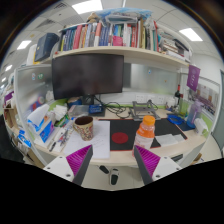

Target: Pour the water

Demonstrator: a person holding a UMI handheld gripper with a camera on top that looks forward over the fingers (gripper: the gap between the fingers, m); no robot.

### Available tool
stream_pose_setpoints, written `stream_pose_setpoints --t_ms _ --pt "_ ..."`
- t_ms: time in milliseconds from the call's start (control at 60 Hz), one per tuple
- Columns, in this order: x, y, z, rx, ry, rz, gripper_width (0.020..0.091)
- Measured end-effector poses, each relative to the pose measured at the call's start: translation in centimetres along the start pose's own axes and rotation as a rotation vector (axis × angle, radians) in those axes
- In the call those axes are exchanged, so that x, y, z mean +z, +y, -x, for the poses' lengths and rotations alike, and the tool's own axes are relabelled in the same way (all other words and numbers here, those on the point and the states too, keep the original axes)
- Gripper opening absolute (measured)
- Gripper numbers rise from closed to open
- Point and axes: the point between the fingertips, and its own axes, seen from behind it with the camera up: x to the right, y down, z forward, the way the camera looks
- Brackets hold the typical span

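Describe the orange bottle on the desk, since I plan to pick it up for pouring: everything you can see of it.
The orange bottle stands upright on the desk, beyond the tool and a little right of its midline. Its body looks like translucent orange plastic with a paler top; whether a cap is on cannot be told. A dark red square item lies just left of it. Nothing grips it: the tool's fingers are open, well short of it.

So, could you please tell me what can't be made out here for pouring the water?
- Mug, gripper view: seen from the side, its contents are hidden by its own wall.
- Orange-capped bottle, gripper view: too small to show any water level.
- Gripper: open, holding nothing; both vessels stand on the desk beyond the fingers.
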Motion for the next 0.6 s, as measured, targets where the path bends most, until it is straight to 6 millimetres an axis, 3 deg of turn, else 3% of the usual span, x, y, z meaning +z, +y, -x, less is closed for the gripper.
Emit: stream_pose_setpoints --t_ms 83,200,417,517,600 --pt "1.2 3.4 -4.2 -0.003 0.046 0.011 0.0854" --pt "3.5 6.0 -8.3 -0.002 0.082 0.013 0.0854" --pt "8.9 3.7 -11.9 -0.003 0.095 -0.082 0.0859" --pt "10.9 2.3 -12.1 0.009 0.083 -0.116 0.0856" --pt "12.2 1.3 -12.0 0.007 0.075 -0.145 0.0806"
